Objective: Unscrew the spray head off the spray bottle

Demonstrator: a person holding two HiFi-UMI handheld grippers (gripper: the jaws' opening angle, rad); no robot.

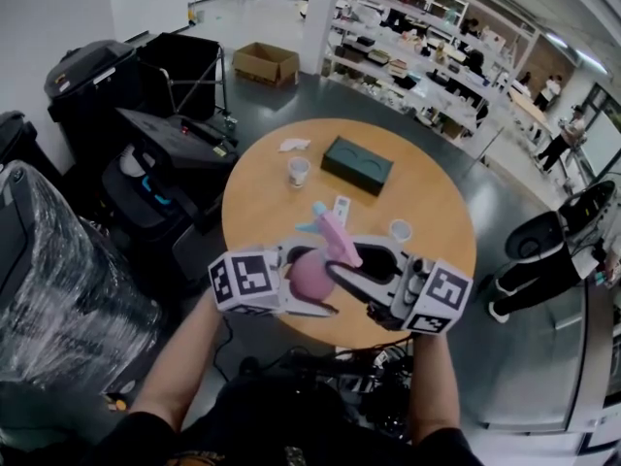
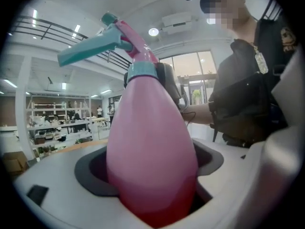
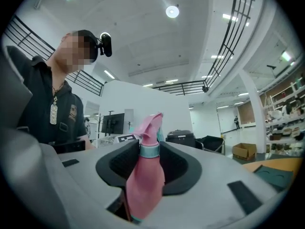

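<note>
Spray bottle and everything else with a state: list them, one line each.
spray bottle: clamped by its body, head attached
spray head: on the spray bottle, collar seated
left gripper: shut on the spray bottle
right gripper: shut on the spray head
far cup: upright, no lid
near cup: upright, no lid
dark box: closed, lying flat

The bottle [image 2: 152,161] is pink. Its spray head [image 2: 134,44] is pink too (trigger and collar teal). The table [image 1: 432,202] is tan.
</note>
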